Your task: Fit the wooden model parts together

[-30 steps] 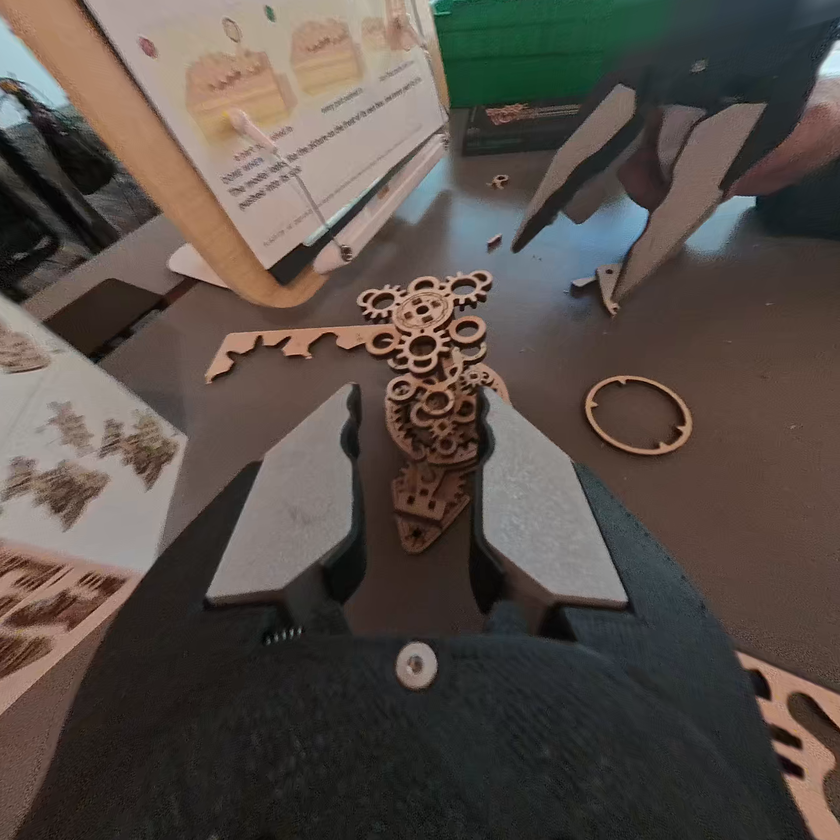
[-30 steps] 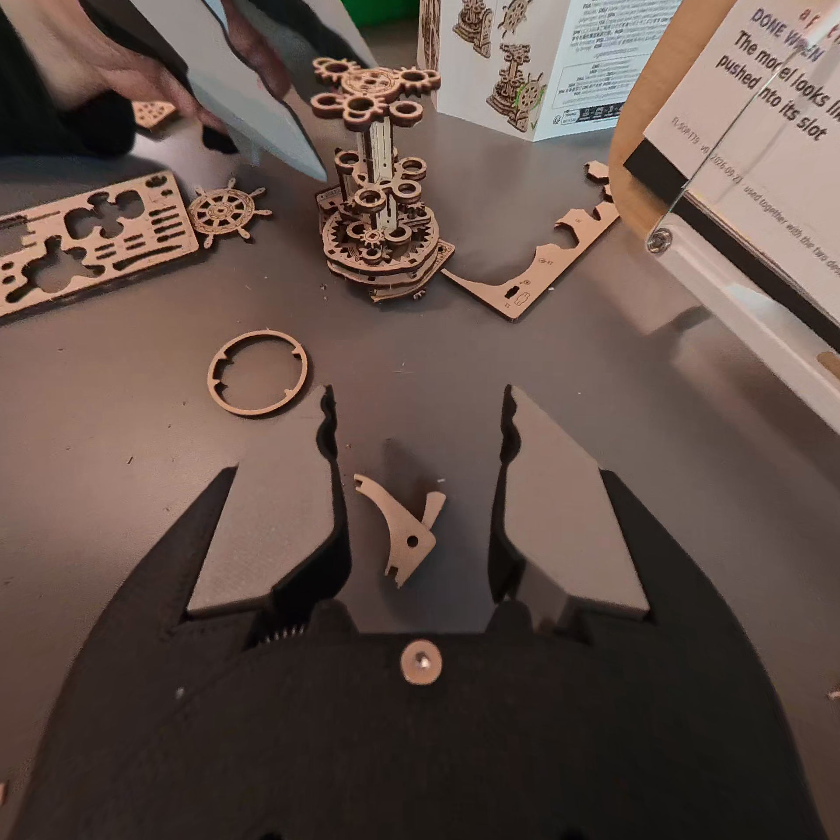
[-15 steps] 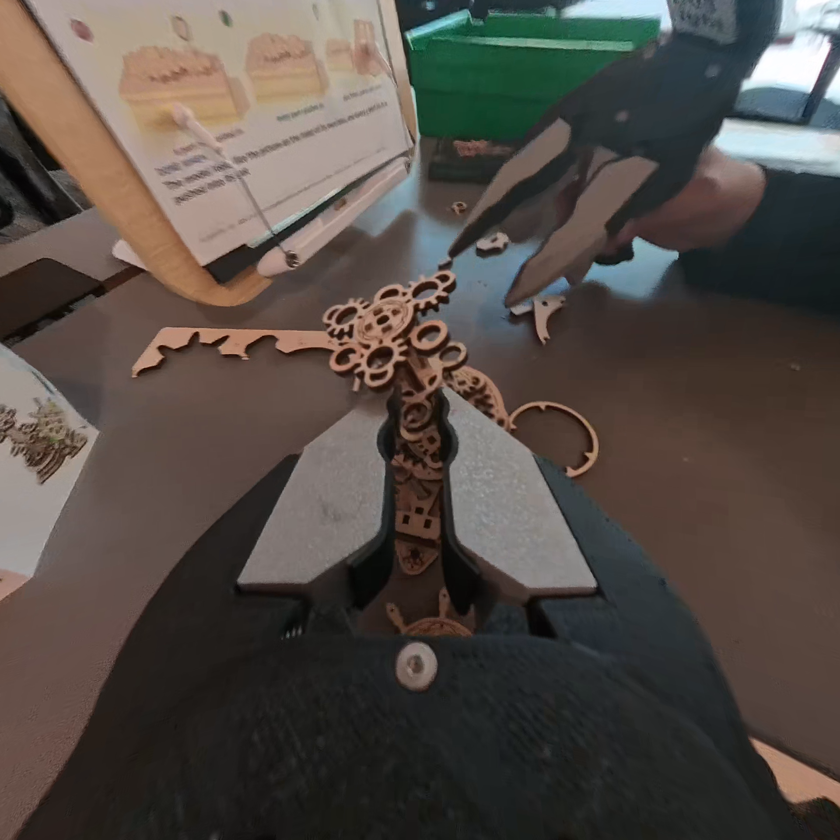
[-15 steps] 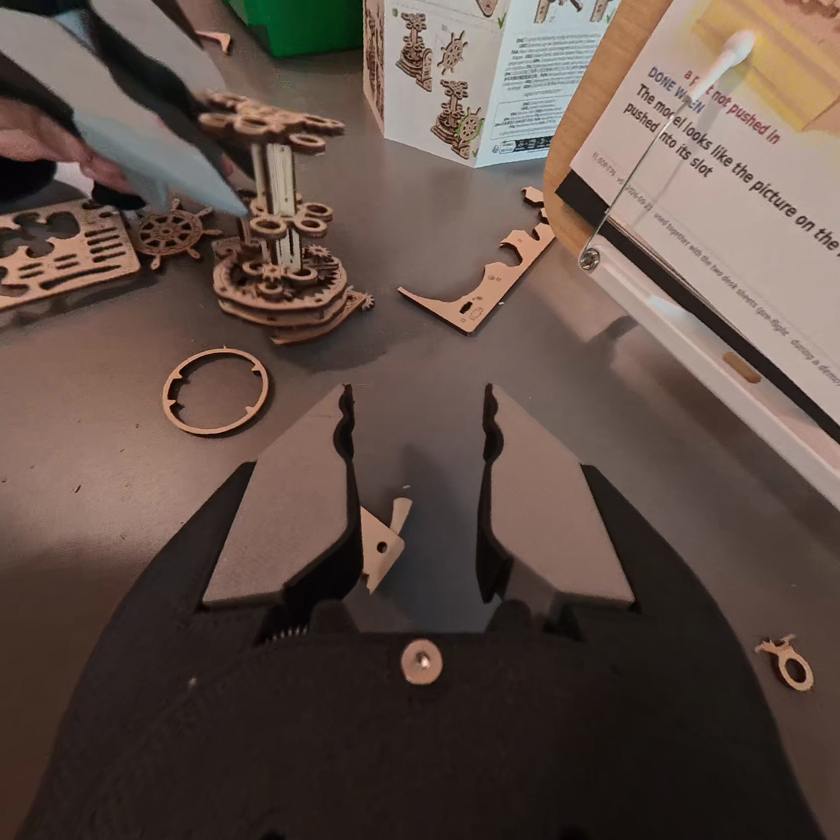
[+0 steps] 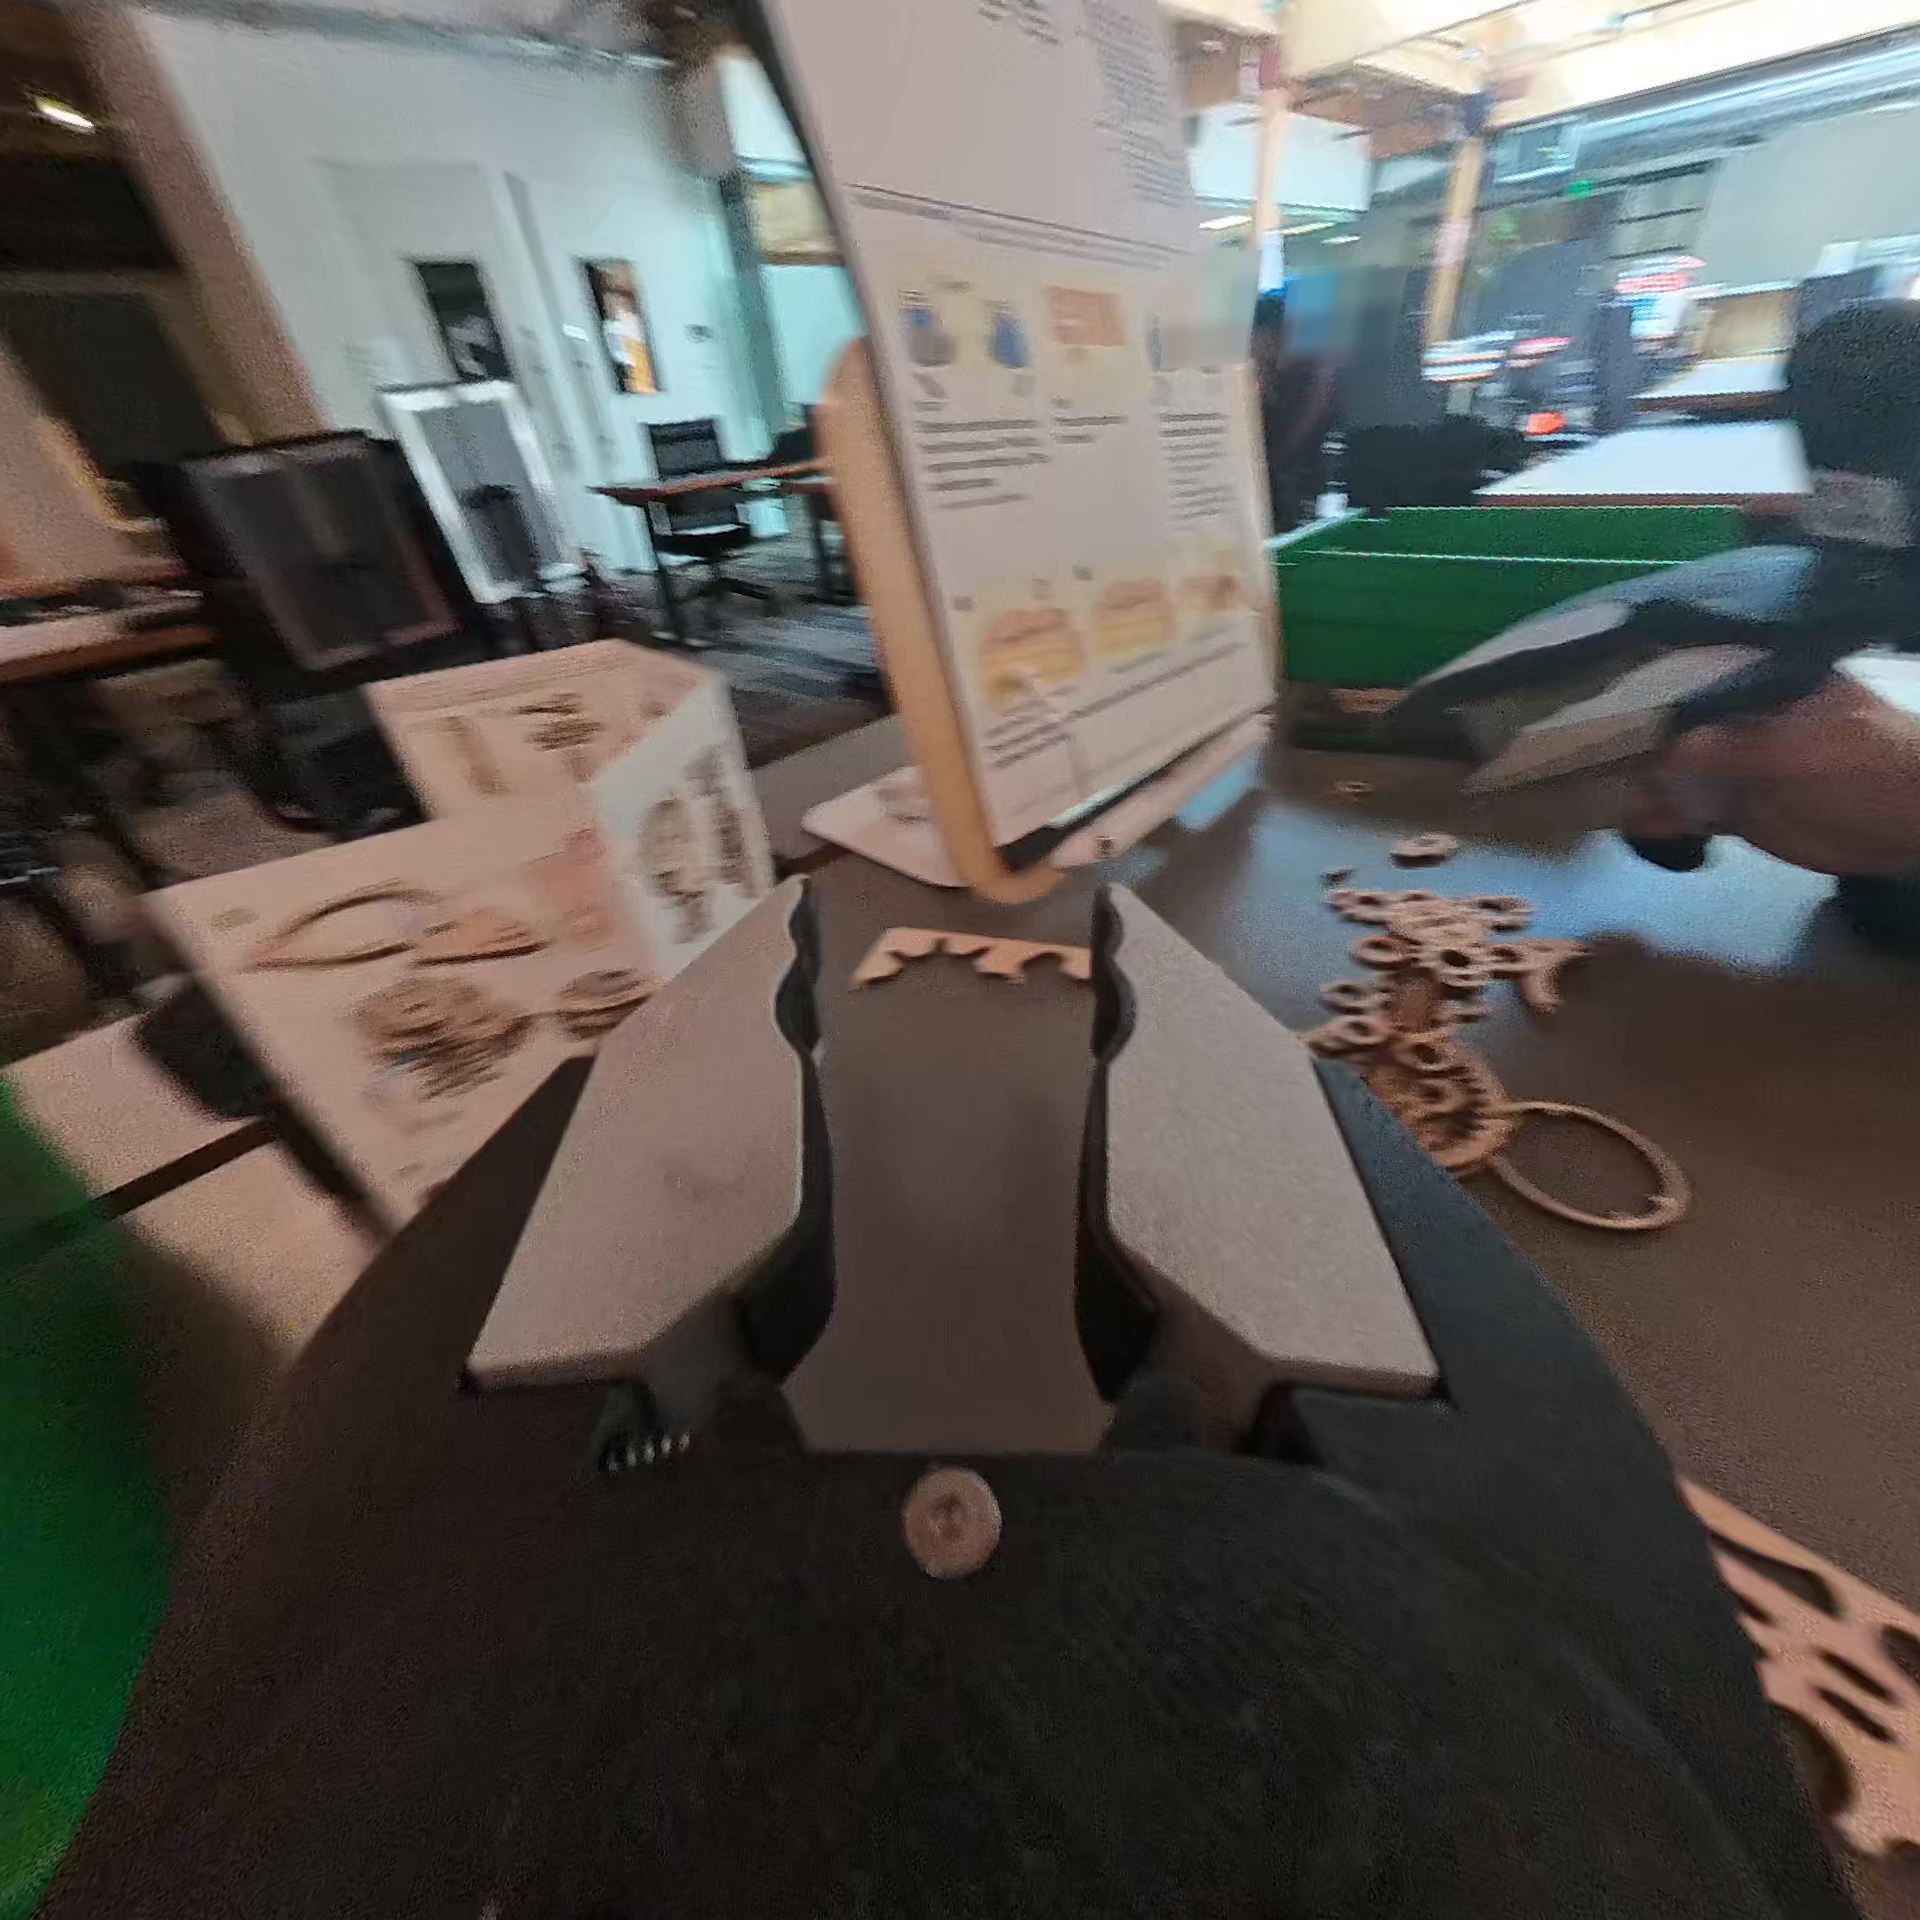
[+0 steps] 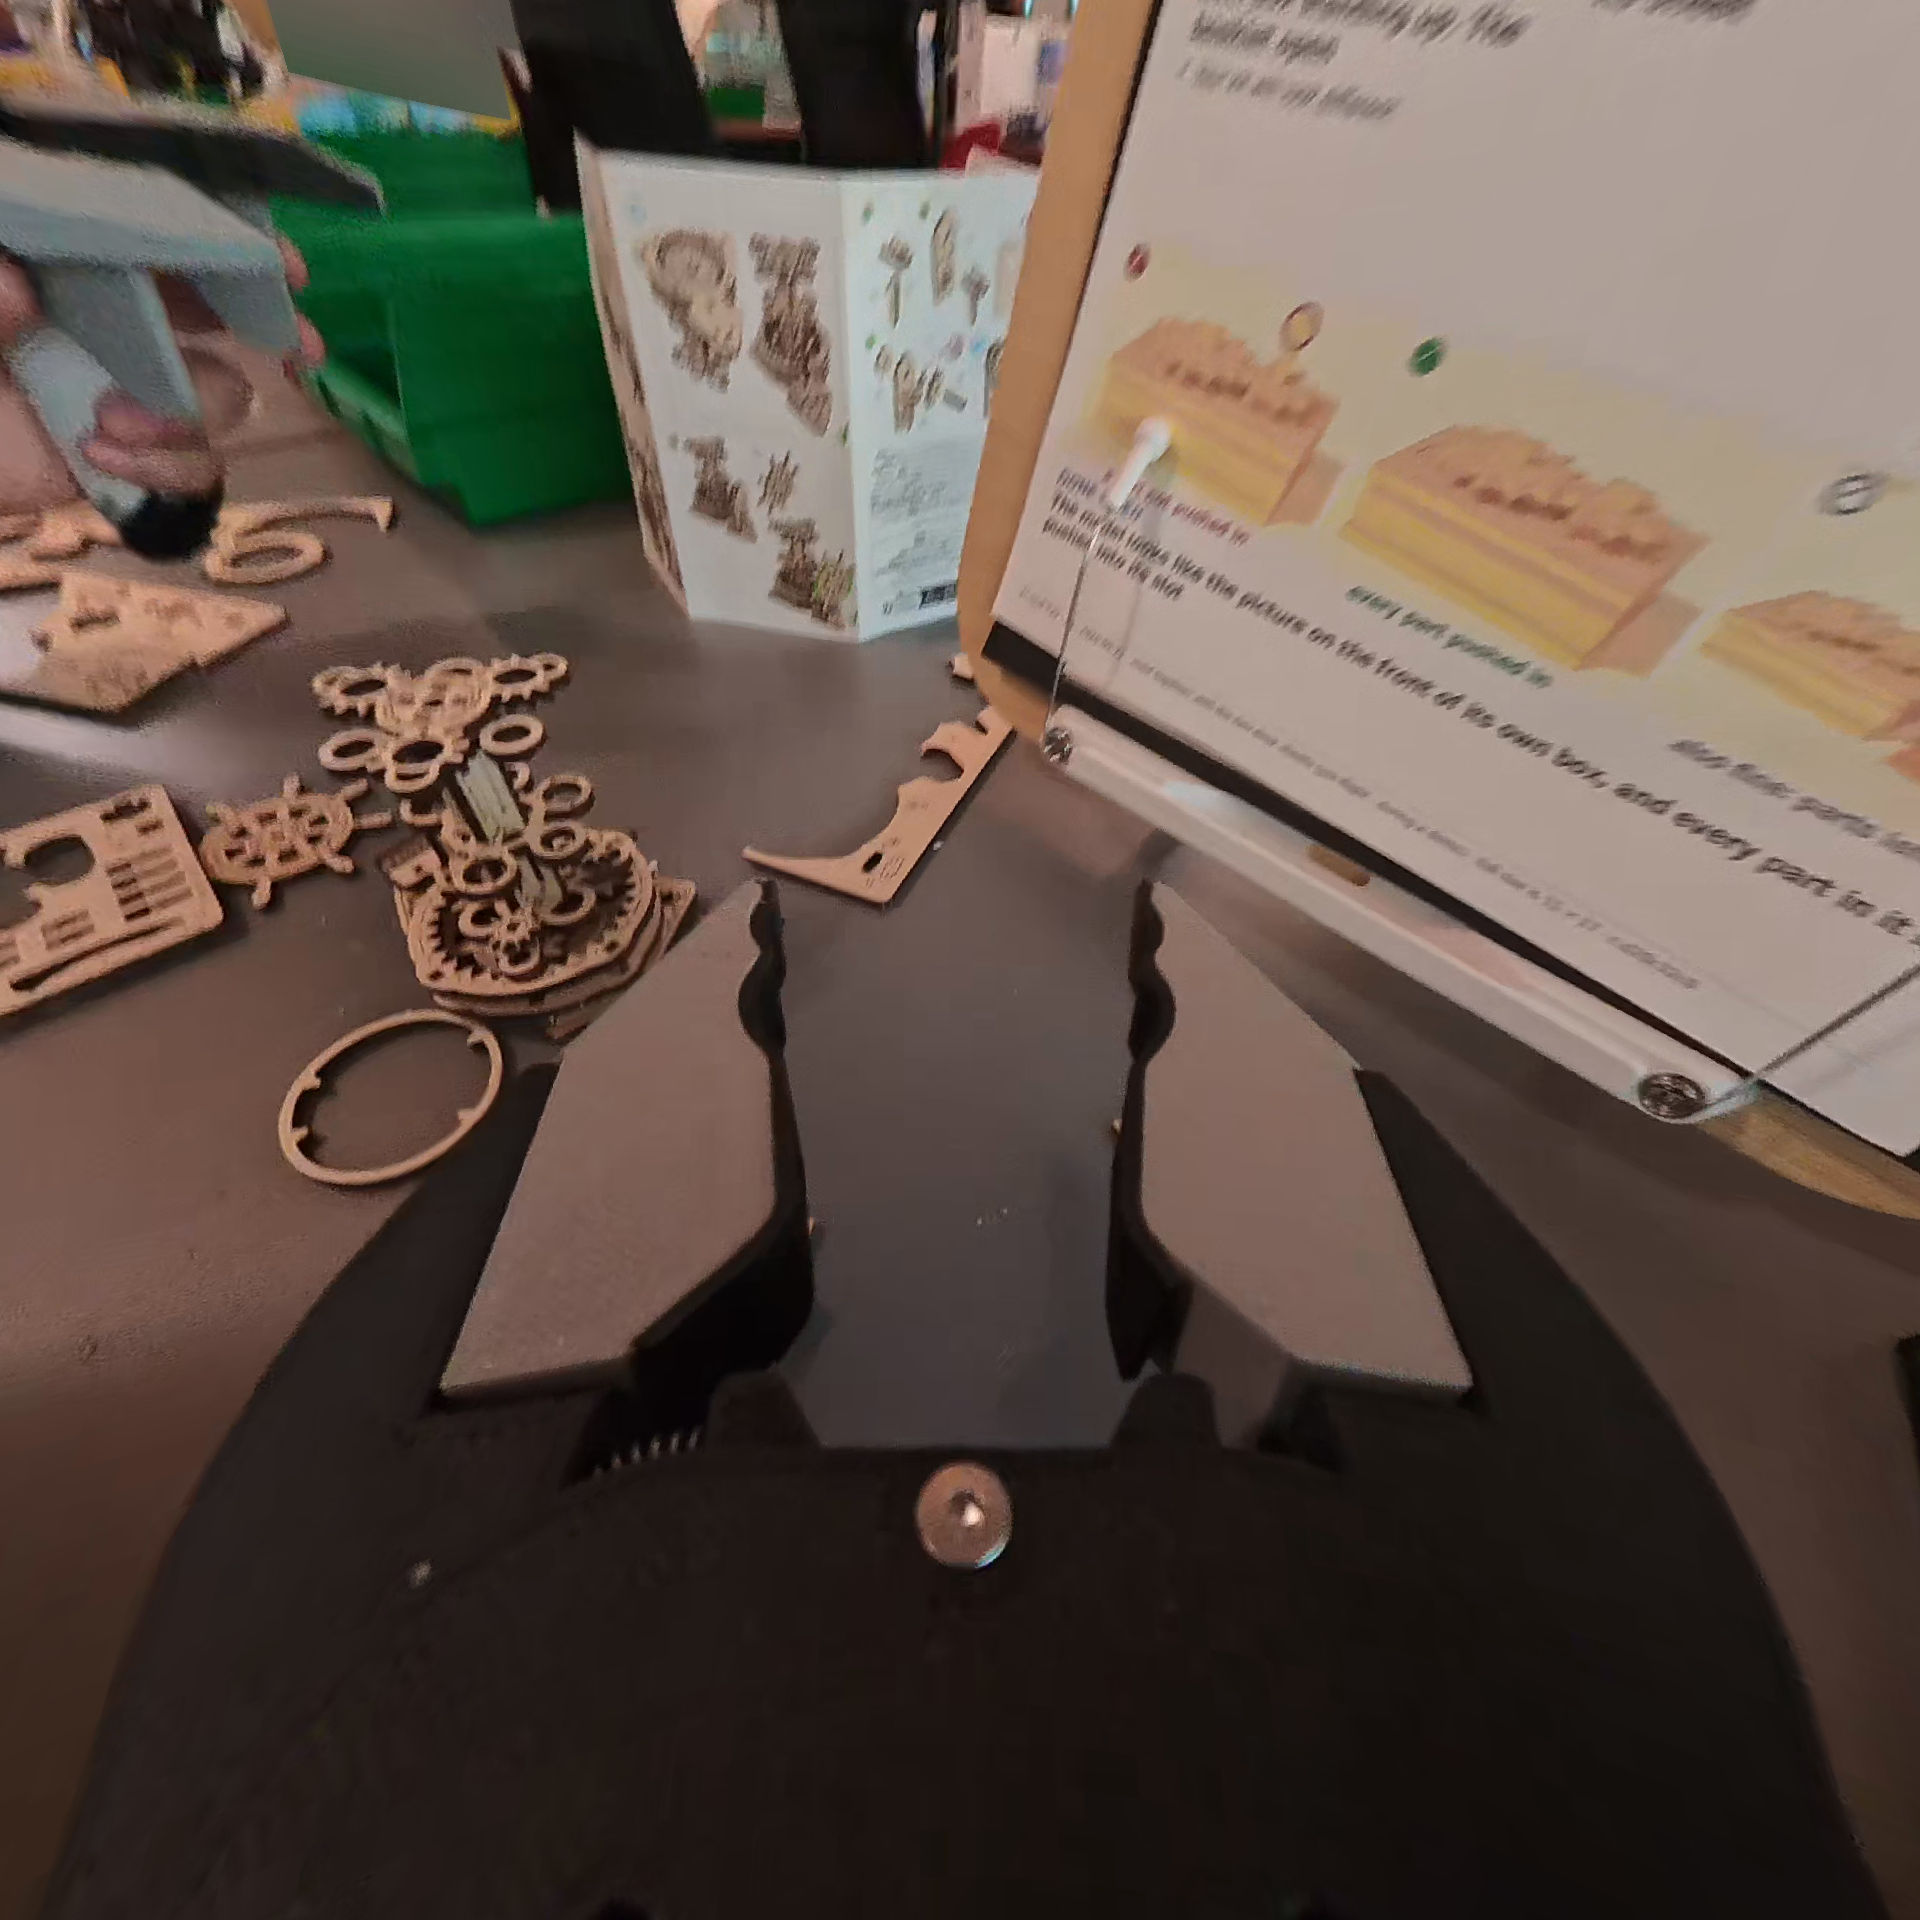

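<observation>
Left gripper [image 5: 951,935] jaws spread wide, nothing between them, only bare dark table [image 5: 1766,1299] in the gap. Just past its tips a flat jagged wooden strip [image 5: 977,956] lies on the table; beyond that the wood-framed instruction board [image 5: 1070,582] stands upright. Right of its tips sits the gear model [image 5: 1423,997], not touched by either gripper, with a thin wooden ring [image 5: 1590,1164] lying against its near side. Far left of it a printed box [image 5: 582,790], blurred. Right gripper [image 6: 956,914] also wide apart and empty, table [image 6: 156,1299] showing through the gap. Ahead-left of its tips the gear model [image 6: 488,831] stands on its stacked base, tower tilted; wooden ring [image 6: 390,1098] flat just in front of the base, left of the left finger. Small ship-wheel piece [image 6: 286,840] and a punched-out sheet [image 6: 94,894] farther left. Jagged strip [image 6: 904,821] lies just ahead of the tips, close to the instruction board [image 6: 1507,520] on the right. Folded leaflet [image 6: 790,395] stands ahead, green bin [image 6: 468,343] behind-left. Left gripper [image 6: 156,239] visible top-left, held in a hand [image 6: 135,436], above the table. Both views motion-blurred.
</observation>
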`<action>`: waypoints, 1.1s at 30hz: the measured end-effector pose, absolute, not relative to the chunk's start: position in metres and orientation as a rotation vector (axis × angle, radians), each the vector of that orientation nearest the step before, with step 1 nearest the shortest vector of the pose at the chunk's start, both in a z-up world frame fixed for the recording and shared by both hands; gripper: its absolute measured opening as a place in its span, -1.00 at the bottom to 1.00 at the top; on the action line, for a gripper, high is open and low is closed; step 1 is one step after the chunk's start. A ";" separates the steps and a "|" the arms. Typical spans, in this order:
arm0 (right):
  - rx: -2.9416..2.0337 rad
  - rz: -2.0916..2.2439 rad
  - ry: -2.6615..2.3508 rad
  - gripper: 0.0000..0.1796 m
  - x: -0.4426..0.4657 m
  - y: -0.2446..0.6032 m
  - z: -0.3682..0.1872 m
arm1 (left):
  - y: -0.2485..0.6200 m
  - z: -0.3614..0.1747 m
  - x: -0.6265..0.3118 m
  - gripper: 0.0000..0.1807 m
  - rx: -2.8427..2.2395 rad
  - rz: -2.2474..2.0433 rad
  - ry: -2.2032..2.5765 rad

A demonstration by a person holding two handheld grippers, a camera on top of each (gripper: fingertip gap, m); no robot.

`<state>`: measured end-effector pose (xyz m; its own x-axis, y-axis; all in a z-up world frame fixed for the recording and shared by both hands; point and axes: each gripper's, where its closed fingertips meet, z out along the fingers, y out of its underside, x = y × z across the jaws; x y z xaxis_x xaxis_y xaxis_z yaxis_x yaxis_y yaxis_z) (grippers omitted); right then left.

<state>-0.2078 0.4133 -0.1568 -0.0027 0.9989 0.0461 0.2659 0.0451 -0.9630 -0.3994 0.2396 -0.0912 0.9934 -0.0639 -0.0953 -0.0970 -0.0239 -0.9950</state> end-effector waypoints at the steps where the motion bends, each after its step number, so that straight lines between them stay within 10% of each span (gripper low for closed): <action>1: -1.369 1.058 -1.386 -0.27 -0.206 0.416 -0.152 | 0.233 -0.092 -0.416 -0.50 -1.593 0.069 0.088; 33: -1.408 1.390 -1.358 -0.01 -0.222 0.383 -0.149 | 0.244 -0.172 -0.368 -0.82 -1.821 -0.072 0.231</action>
